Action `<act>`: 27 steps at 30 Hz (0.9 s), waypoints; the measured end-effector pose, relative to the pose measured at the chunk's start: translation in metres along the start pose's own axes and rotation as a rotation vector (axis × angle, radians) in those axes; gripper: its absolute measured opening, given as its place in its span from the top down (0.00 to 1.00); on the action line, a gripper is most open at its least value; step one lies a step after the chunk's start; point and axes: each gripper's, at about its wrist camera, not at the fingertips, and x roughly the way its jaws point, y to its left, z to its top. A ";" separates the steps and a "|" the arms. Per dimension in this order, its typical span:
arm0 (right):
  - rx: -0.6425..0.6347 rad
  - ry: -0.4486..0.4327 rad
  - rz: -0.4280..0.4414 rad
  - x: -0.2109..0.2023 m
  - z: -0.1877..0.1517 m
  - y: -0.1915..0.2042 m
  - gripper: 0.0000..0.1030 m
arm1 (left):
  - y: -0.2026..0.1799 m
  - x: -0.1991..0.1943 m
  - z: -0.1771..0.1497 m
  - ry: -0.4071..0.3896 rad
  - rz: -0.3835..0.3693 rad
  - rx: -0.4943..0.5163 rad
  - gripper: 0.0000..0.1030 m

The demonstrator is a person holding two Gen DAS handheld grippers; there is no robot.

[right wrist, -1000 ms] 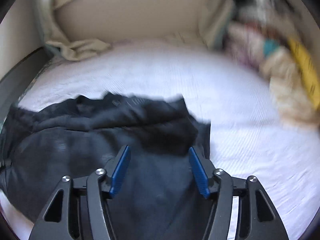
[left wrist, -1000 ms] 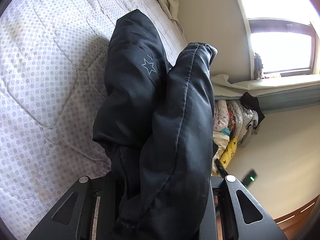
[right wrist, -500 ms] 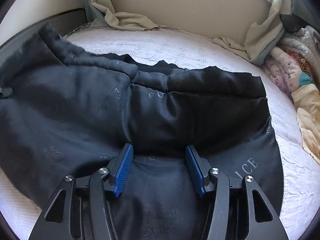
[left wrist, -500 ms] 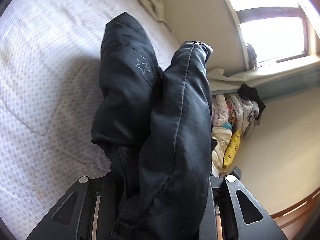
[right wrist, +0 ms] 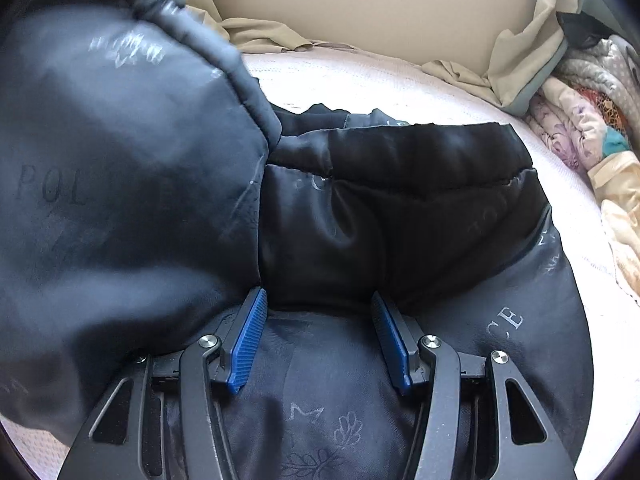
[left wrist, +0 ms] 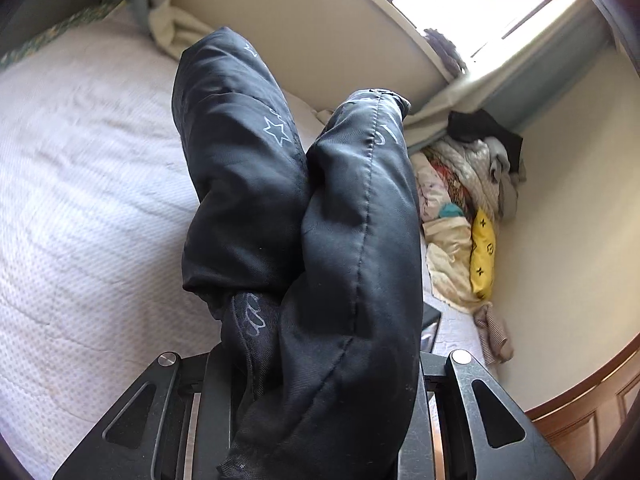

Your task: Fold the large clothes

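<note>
A bunched fold of the black padded jacket [left wrist: 320, 240] is clamped in the left tongs [left wrist: 316, 412] and raised for folding over; the body lying on the bed [right wrist: 400, 92] is pinned beneath the parted right tongs [right wrist: 318, 336].

Each wrist camera looked forward and downward along its own gripper, close over the black jacket [left wrist: 304, 240] on the bed [left wrist: 80, 200], sharing the clothes pile [right wrist: 592, 128] beyond.

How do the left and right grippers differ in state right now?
The left gripper is shut on a bunched fold of the black jacket; the right gripper is open, its blue pads bare. The left lifts its part off the bed; the right sits over flat fabric.
</note>
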 end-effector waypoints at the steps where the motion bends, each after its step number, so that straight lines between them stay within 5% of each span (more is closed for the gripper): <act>1: 0.005 0.002 0.004 0.001 0.001 -0.002 0.49 | -0.010 0.003 0.001 0.002 0.012 0.017 0.71; 11: 0.059 0.004 0.073 0.006 0.003 -0.019 0.49 | -0.118 0.062 -0.015 0.077 0.133 0.226 0.68; 19: 0.116 0.100 0.185 -0.021 0.015 -0.058 0.46 | -0.145 0.084 -0.017 0.076 0.184 0.256 0.67; 23: 0.294 0.181 0.293 -0.051 0.014 -0.107 0.43 | -0.158 0.099 -0.025 0.098 0.191 0.280 0.67; 27: 0.494 0.129 0.292 -0.084 0.007 -0.173 0.42 | -0.178 0.120 -0.039 0.118 0.203 0.324 0.67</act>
